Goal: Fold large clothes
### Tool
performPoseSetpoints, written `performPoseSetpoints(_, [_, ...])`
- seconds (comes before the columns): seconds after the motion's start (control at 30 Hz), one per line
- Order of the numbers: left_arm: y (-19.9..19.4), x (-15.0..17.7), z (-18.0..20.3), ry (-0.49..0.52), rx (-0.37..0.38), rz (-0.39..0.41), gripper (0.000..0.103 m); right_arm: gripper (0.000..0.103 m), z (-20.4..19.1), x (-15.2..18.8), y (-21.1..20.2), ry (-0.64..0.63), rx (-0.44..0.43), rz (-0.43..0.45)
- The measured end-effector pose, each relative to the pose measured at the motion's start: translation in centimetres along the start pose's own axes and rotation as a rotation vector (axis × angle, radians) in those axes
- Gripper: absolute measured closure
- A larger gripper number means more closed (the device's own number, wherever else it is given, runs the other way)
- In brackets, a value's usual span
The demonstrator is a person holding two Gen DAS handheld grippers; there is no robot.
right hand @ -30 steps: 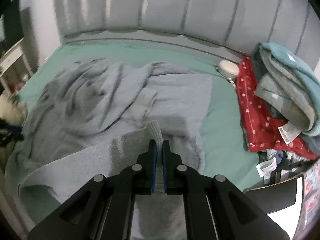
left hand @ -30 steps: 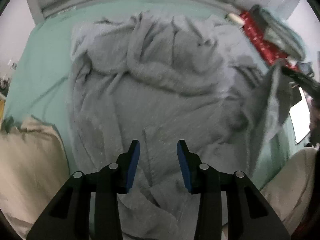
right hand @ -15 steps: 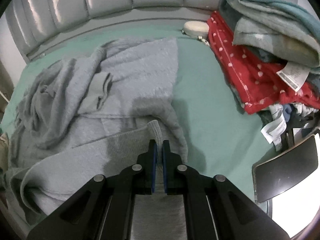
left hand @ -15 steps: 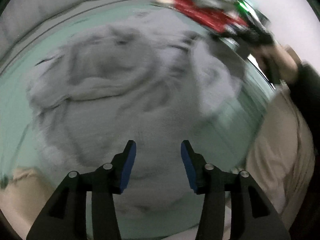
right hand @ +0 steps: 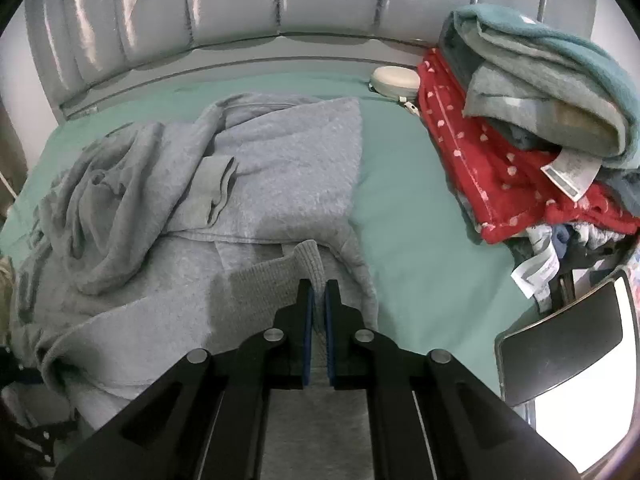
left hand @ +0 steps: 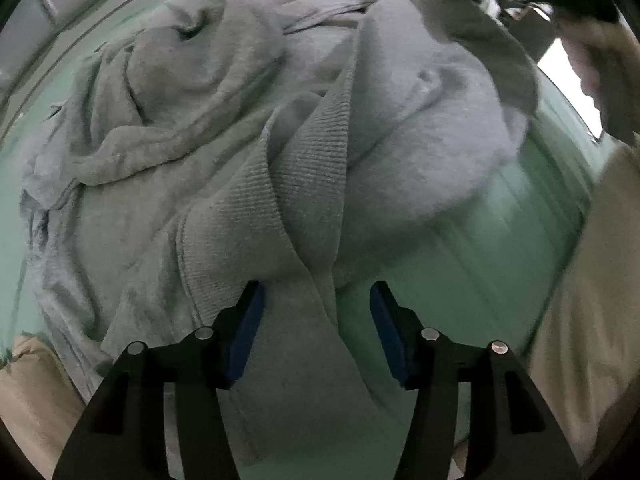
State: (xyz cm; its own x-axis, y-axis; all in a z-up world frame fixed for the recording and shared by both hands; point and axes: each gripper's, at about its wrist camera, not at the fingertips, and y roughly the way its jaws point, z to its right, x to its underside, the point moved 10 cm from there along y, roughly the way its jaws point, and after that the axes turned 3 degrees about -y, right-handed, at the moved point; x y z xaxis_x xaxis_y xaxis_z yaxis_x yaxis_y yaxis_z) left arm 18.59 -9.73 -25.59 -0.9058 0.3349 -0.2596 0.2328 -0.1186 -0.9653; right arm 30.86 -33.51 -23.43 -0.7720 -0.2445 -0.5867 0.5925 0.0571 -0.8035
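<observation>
green sheet (right hand: 420, 216) | padded grey headboard (right hand: 224, 12) | red dotted fabric (right hand: 500, 172) under teal towel (right hand: 568, 52) | white pouch (right hand: 394, 80)

Green-sheeted bed (right hand: 416, 200): grey sweatshirt (right hand: 280, 168), clothes pile (right hand: 532, 128).

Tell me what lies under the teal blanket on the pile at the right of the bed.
Under the teal blanket sits a folded grey-green cloth, then a red dotted fabric on the green sheet. Whatever lies deeper in the pile is covered.
</observation>
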Motion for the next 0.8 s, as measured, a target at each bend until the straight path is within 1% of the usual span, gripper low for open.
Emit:
performPoseSetpoints(0.03, [-0.1,-0.2,-0.3,-0.011,-0.006,0.008,0.047,0.098,0.0,0.0,0.0,0.002,-0.002,0.001])
performPoseSetpoints(0.07, [-0.6,-0.4,-0.8,-0.028,-0.016,0.024,0.053,0.098,0.2,0.0,0.0,0.007,-0.006,0.003])
performPoseSetpoints(0.1, [-1.0,-0.6,-1.6,-0.035,-0.045,0.04,0.075,0.098,0.2,0.0,0.0,0.012,-0.008,0.003])
performPoseSetpoints(0.13, [-1.5,-0.8,-2.7,-0.039,-0.087,0.058,0.091,0.098,0.3,0.0,0.0,0.019,-0.013,0.003])
performPoseSetpoints(0.17, [-2.2,-1.1,-4.2,-0.059,-0.132,0.085,0.095,0.098,0.3,0.1,0.0,0.022,-0.015,0.003])
performPoseSetpoints(0.23, [-3.7,-1.7,-7.4,-0.122,-0.174,0.126,0.102,0.098,0.4,0.1,0.1,0.025,-0.019,0.002])
performPoseSetpoints(0.27, [-4.3,-2.0,-8.7,-0.14,-0.186,0.141,0.102,0.098,0.4,0.0,0.1,0.025,-0.02,0.003])
performPoseSetpoints(0.3, [-5.2,-2.3,-10.5,-0.165,-0.216,0.164,0.103,0.098,0.3,0.0,0.1,0.025,-0.02,0.003])
performPoseSetpoints(0.33, [-5.6,-2.5,-11.5,-0.179,-0.229,0.172,0.103,0.098,0.3,0.0,0.1,0.026,-0.021,0.003])
performPoseSetpoints(0.37, [-6.3,-2.9,-12.6,-0.2,-0.207,0.184,0.103,0.098,0.3,0.0,0.1,0.026,-0.019,0.002])
performPoseSetpoints(0.4, [-7.0,-3.3,-12.6,-0.208,-0.129,0.207,0.102,0.098,0.3,0.0,0.2,0.028,-0.019,0.0])
performPoseSetpoints(0.43, [-7.4,-3.3,-11.8,-0.202,-0.051,0.211,0.102,0.098,0.3,0.0,0.3,0.029,-0.019,-0.004])
performPoseSetpoints(0.5, [-7.4,-3.0,-10.2,-0.155,0.028,0.179,0.102,0.098,0.4,0.0,0.5,0.034,-0.018,-0.009])
performPoseSetpoints(0.6, [-6.2,-2.4,-6.6,-0.068,0.031,0.141,0.101,0.098,0.3,0.0,0.5,0.041,-0.02,-0.008])
performPoseSetpoints(0.67, [-5.5,-1.9,-4.3,-0.038,0.06,0.138,0.1,0.098,0.1,-0.1,0.3,0.036,-0.016,-0.004])
performPoseSetpoints(0.7, [-5.2,-2.0,-3.4,-0.035,0.073,0.138,0.098,0.098,0.1,-0.1,0.3,0.033,-0.013,-0.001])
performPoseSetpoints(0.77, [-4.1,-2.0,-1.7,-0.051,0.075,0.129,0.088,0.098,0.2,0.0,0.2,0.03,-0.011,0.002])
performPoseSetpoints(0.8, [-3.7,-2.3,-1.2,-0.06,0.078,0.123,0.073,0.098,0.2,0.0,0.2,0.033,-0.012,0.002])
